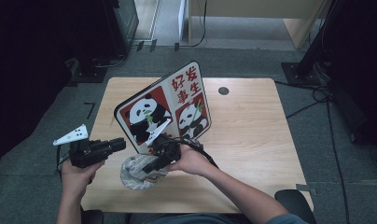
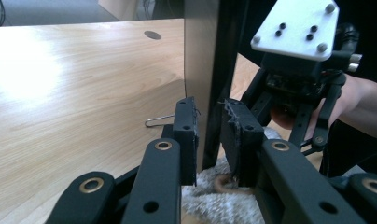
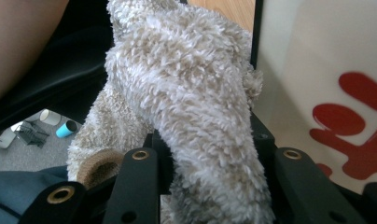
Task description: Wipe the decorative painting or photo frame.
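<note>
A flat panda-print panel [image 1: 168, 107] with red characters and black trim stands tilted on the wooden table [image 1: 242, 130]. My left gripper [image 1: 122, 143] reaches its lower left edge. In the left gripper view its jaws [image 2: 210, 130] straddle the panel's thin edge [image 2: 200, 56] with a sliver of gap, so they are open. My right gripper [image 1: 151, 168] is shut on a fluffy beige-and-white cloth [image 1: 133, 175] at the panel's foot. The right gripper view has the cloth [image 3: 191, 93] bulging between the jaws [image 3: 210, 154], with the panel [image 3: 317, 70] beside it. The left gripper view also catches the right gripper [image 2: 310, 140] and the cloth [image 2: 210, 200].
A round cable hole [image 1: 223, 90] sits at the table's far right. A thin metal wire [image 2: 158, 120] lies on the tabletop beside the panel. Cables [image 1: 317, 98] run over the floor at the right, and a chair part [image 1: 294, 200] stands near the front right corner.
</note>
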Demonstrator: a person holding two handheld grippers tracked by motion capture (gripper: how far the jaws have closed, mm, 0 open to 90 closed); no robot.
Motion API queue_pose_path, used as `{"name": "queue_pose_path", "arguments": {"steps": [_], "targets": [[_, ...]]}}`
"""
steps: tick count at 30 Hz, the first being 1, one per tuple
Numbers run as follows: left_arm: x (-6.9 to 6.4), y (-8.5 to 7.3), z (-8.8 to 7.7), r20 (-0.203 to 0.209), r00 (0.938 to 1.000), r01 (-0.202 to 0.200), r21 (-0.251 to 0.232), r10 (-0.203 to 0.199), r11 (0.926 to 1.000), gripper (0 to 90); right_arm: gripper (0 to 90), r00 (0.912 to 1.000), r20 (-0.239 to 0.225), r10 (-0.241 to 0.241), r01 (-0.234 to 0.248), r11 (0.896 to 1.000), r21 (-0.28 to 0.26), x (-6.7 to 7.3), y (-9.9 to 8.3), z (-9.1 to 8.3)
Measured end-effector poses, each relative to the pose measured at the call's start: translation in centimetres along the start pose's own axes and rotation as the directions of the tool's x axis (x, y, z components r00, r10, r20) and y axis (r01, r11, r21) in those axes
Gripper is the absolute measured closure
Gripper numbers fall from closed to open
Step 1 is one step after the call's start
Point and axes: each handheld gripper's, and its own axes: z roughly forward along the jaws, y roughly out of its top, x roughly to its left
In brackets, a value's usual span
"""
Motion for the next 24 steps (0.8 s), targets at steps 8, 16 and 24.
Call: {"name": "queue_pose_path", "arguments": {"steps": [8, 16, 24], "targets": [[-0.3, 0.3, 1.2, 0.012, 0.9999, -0.011, 0.018, 0.010, 0.9998, 73.2, 65.7, 1.0000, 0.001, -0.008, 0.008, 1.000, -0.005, -0.4, -0.8, 0.4], [0.0, 0.3, 2.3, 0.019, 0.9998, -0.011, 0.045, 0.011, 0.9989, 73.3, 65.7, 0.9999, -0.002, -0.015, 0.015, 1.000, -0.008, -0.7, -1.5, 0.7], [0.2, 0.1, 3.6, 0.026, 0.9996, -0.011, 0.089, 0.009, 0.9960, 77.8, 65.7, 0.9999, -0.008, -0.011, 0.011, 1.000, -0.014, -1.0, -2.1, 1.0]]}}
